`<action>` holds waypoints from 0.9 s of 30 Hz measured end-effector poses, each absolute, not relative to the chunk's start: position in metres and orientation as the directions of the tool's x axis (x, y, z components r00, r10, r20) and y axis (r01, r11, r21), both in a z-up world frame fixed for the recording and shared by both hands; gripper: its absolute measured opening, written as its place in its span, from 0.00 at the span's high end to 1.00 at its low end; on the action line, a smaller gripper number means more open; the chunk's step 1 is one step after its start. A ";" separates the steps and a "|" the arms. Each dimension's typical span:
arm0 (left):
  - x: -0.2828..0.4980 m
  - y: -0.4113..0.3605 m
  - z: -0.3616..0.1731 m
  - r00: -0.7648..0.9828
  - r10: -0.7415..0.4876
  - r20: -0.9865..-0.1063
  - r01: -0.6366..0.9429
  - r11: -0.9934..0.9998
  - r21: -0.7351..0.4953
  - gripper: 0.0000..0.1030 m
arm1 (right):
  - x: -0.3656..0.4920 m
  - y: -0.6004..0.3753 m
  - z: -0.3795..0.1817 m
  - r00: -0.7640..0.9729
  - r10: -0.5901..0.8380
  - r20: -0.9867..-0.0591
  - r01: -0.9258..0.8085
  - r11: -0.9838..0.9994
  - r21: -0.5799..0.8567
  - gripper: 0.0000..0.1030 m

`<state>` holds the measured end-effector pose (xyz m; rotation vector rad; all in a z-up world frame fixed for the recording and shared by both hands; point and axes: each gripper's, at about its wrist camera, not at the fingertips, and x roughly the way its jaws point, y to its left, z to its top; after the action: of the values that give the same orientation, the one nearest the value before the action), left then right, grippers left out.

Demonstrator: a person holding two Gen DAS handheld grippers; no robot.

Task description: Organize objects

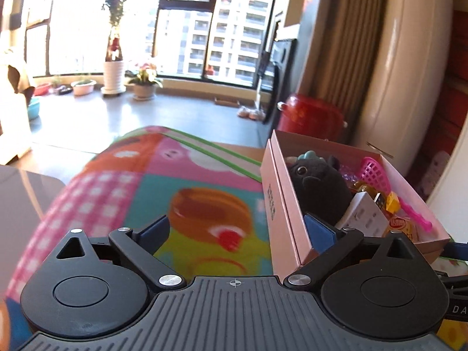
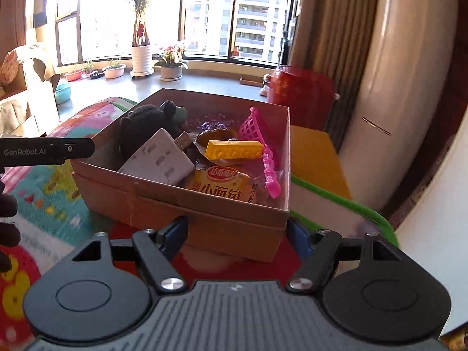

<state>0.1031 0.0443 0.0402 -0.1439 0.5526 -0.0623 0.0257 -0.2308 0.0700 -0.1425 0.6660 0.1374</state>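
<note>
Looking over a colourful play mat [image 1: 146, 181], with the task's things gathered in a cardboard box [image 2: 204, 219] sitting on it.

Holding, inside the box: a dark plush toy [image 2: 140, 128], a white power adapter [image 2: 159, 161], a yellow brick [image 2: 234, 149], a pink toy net [image 2: 257, 128] and a snack packet [image 2: 219, 187]. Seeing nothing loose on the mat in either view.

Left claw [image 1: 237, 231] standing released, jaws wide, nothing between them; blue right pad [image 1: 318, 234] overlapping the box's near corner at about 2 o'clock, contact impossible to confirm.

Right claw [image 2: 237, 234] also standing released, jaws partly apart, facing the box squarely at 12 o'clock; near wall filling the gap between the pads, touching or not unclear.

Box's long axis, from the left wrist, running away toward 1 o'clock.

Judging the right claw better placed: box dead ahead and just beside its fingertips, with the left claw's body flanking the box at 9 o'clock in the right wrist view.
</note>
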 end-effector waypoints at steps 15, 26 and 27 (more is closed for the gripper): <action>0.035 0.050 0.053 0.904 -0.065 -0.423 0.010 0.991 -0.132 0.03 | -0.010 -0.204 0.050 0.754 0.041 -0.655 -0.166 0.978 -0.130 0.00; 0.013 0.018 0.009 0.798 -0.025 -0.602 0.014 1.000 -0.023 0.04 | -0.033 -0.230 0.031 0.749 0.070 -0.659 -0.070 0.997 0.026 0.00; 0.014 0.018 0.007 0.792 -0.020 -0.610 0.009 1.000 -0.021 0.04 | -0.034 -0.228 0.031 0.757 0.062 -0.651 -0.076 0.997 0.006 0.00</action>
<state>0.0144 0.0183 0.0074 -0.0176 0.6569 -0.0158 -0.0344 -0.2282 0.0305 -0.0213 0.7088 0.0754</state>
